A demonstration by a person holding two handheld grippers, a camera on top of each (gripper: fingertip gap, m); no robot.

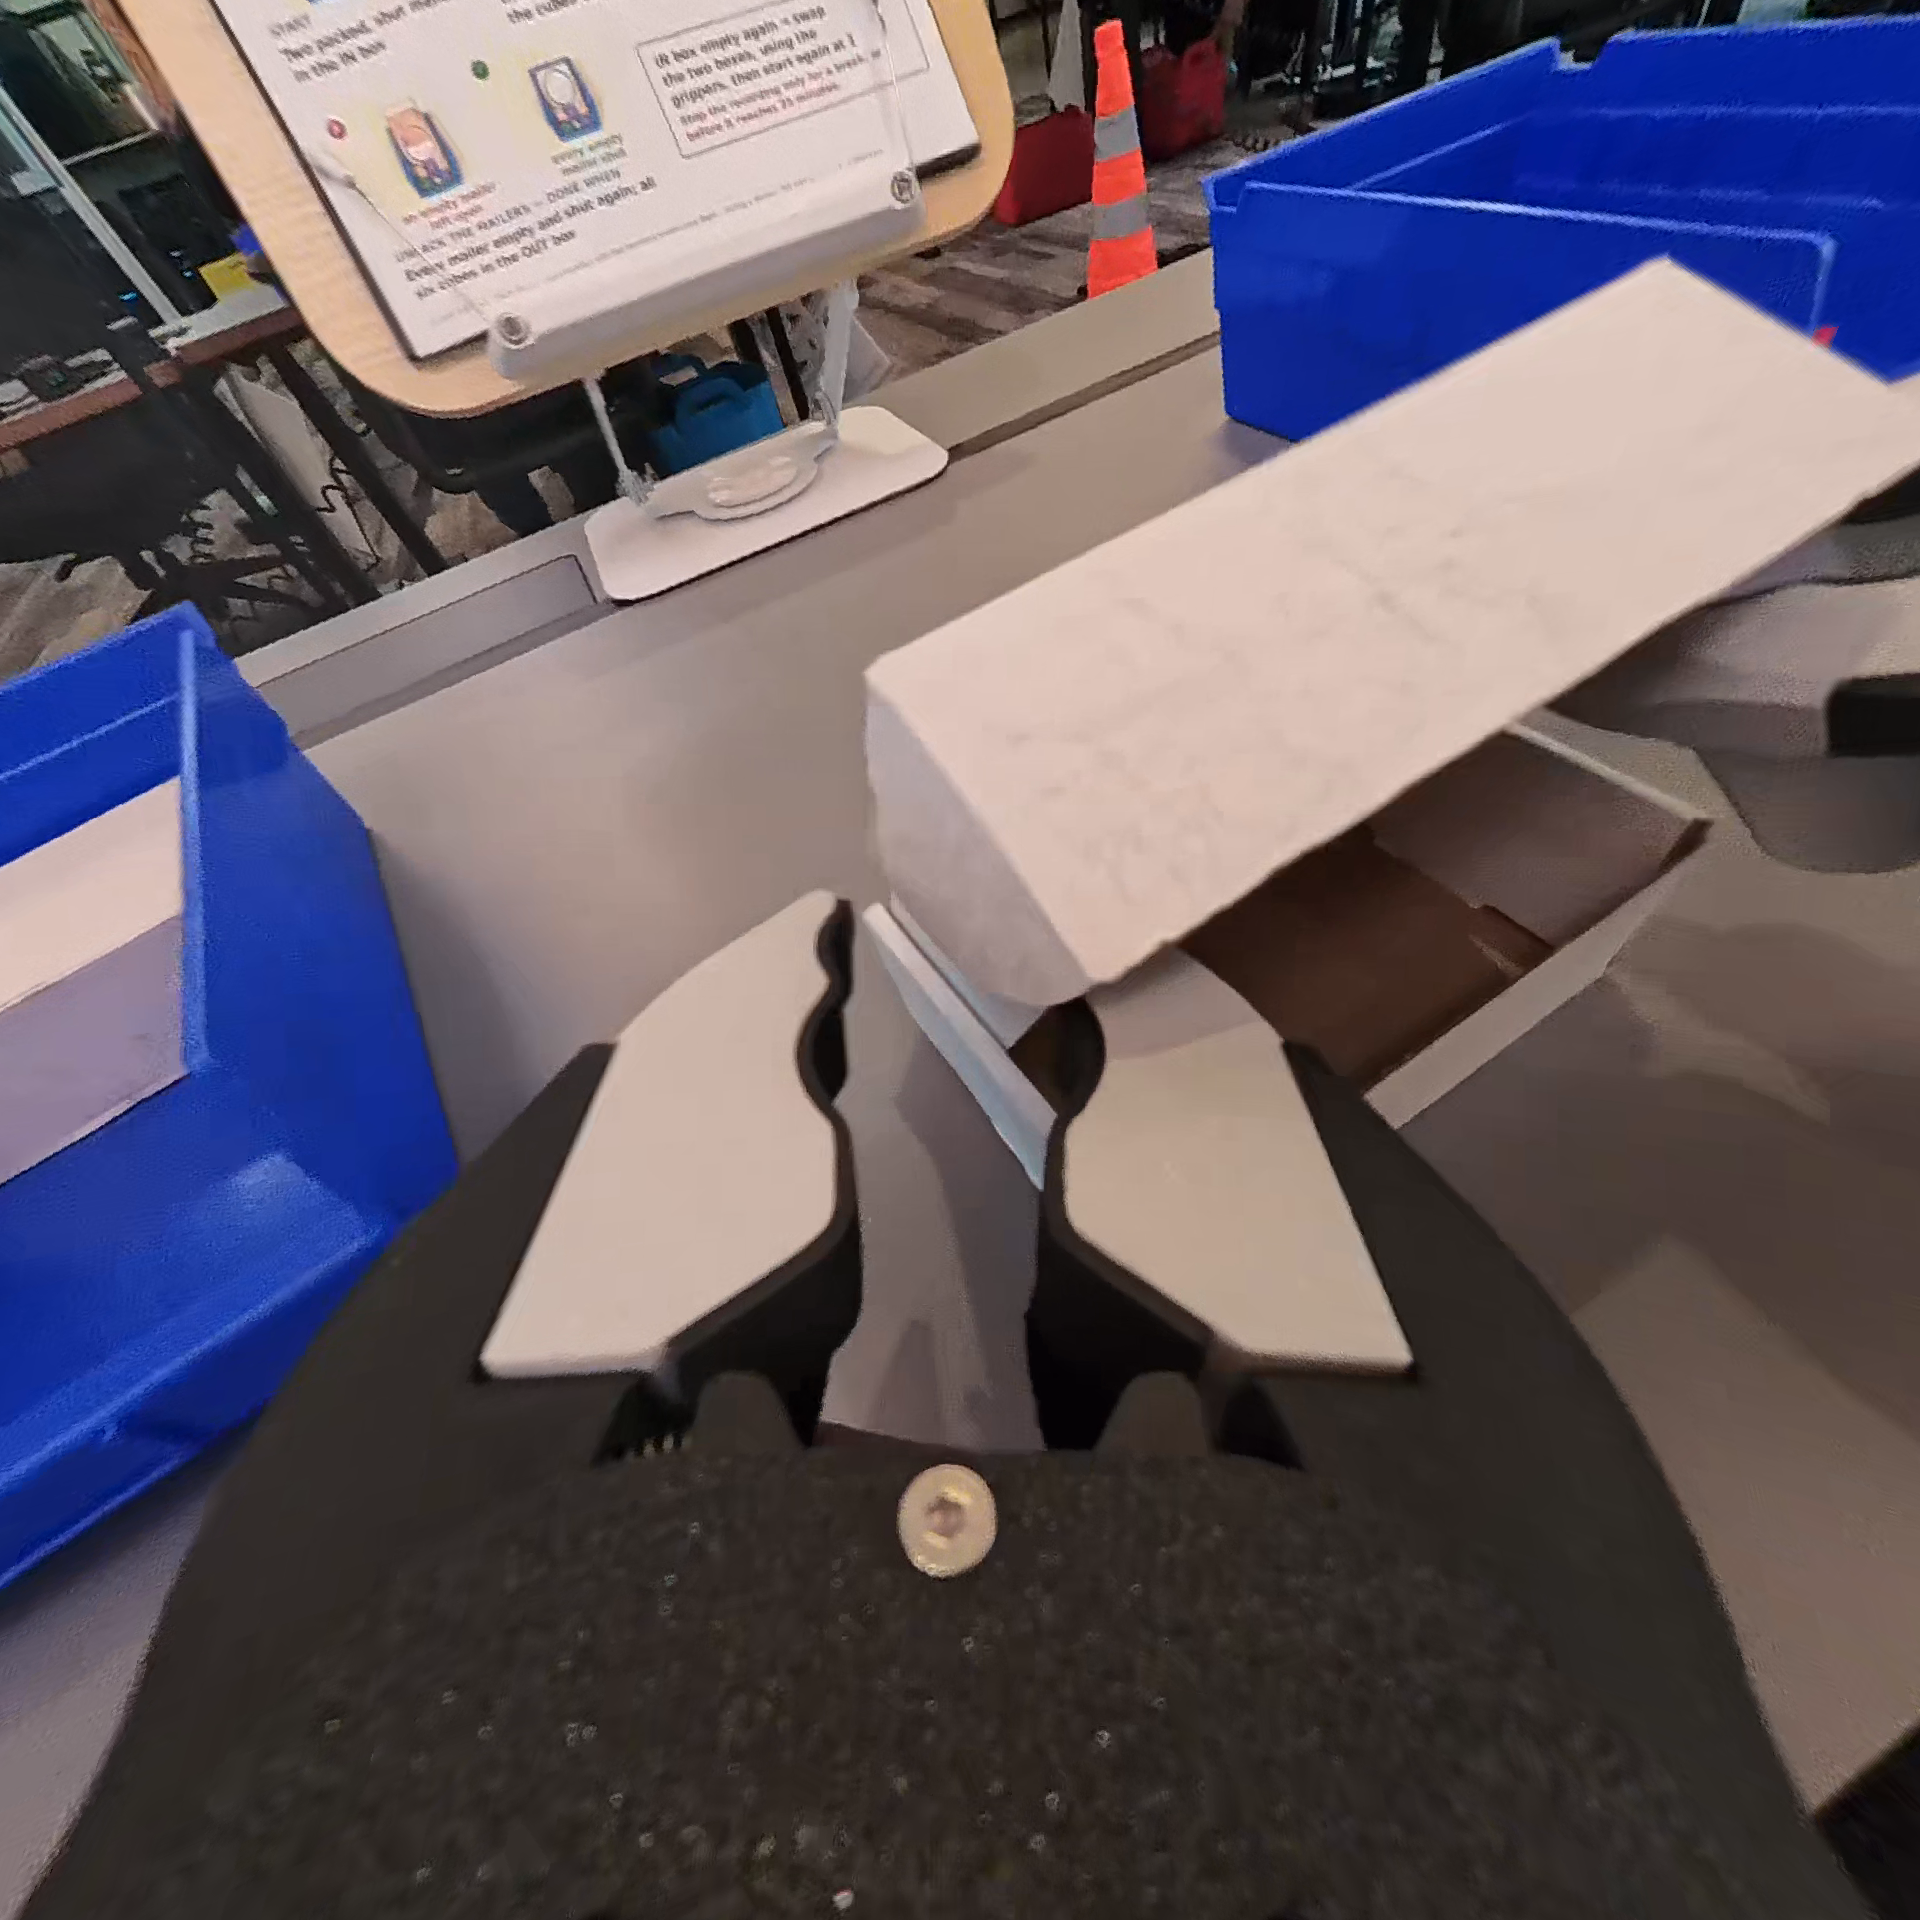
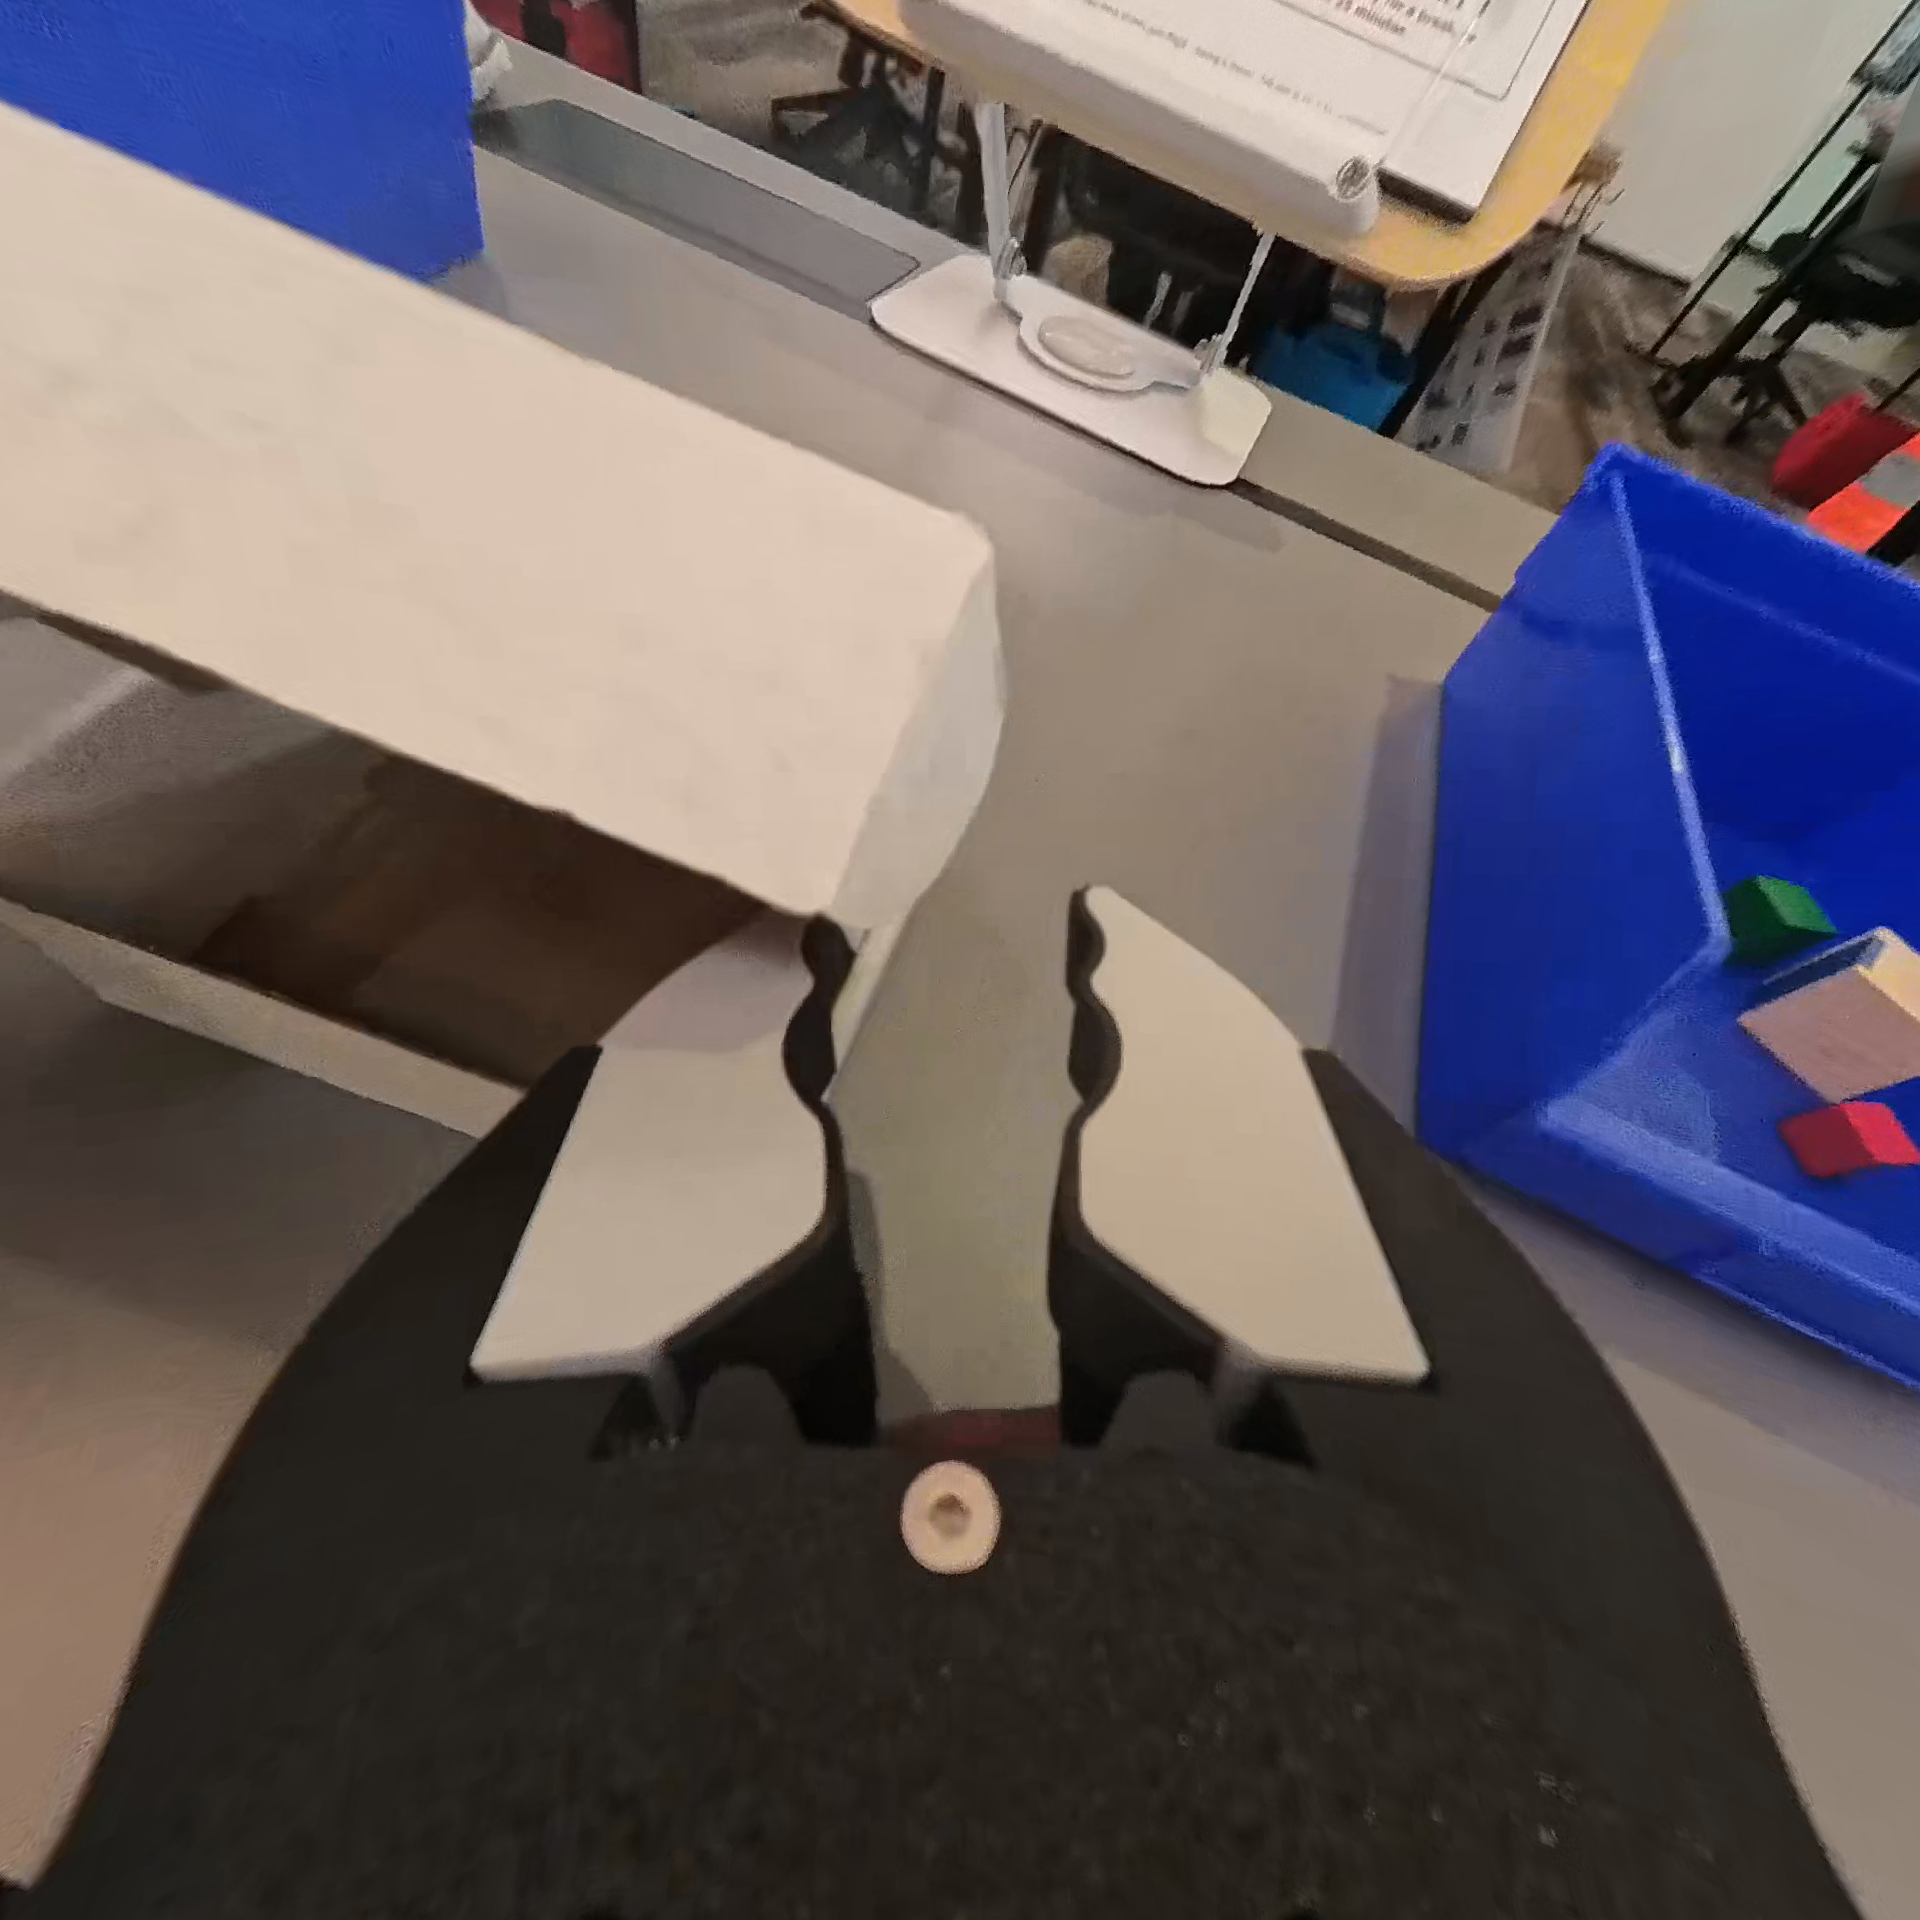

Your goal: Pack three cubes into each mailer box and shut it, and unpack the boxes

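Observation:
A white mailer box (image 1: 1299,665) lies on the grey table with its lid half raised over a brown inside (image 1: 1351,956); I see no cubes in it. My left gripper (image 1: 951,977) is open at the box's near left corner. A white side flap (image 1: 956,1039) runs between its fingers, and the right fingertip is hidden under the lid. My right gripper (image 2: 951,925) is open at the other end of the box (image 2: 468,582), its left fingertip tucked under the lid's corner. A green cube (image 2: 1777,914), a plain wooden cube (image 2: 1839,1023) and a red cube (image 2: 1849,1138) lie in a blue bin (image 2: 1558,935).
A blue bin (image 1: 260,1039) stands at the left with something white inside it. Another blue bin (image 1: 1507,260) stands behind the box. A sign on a white stand (image 1: 769,488) sits at the table's far edge. An orange cone (image 1: 1117,166) stands on the floor beyond. The red cube (image 2: 1849,1138) lies some 30 cm from my right tips, 45 cm from my left tips.

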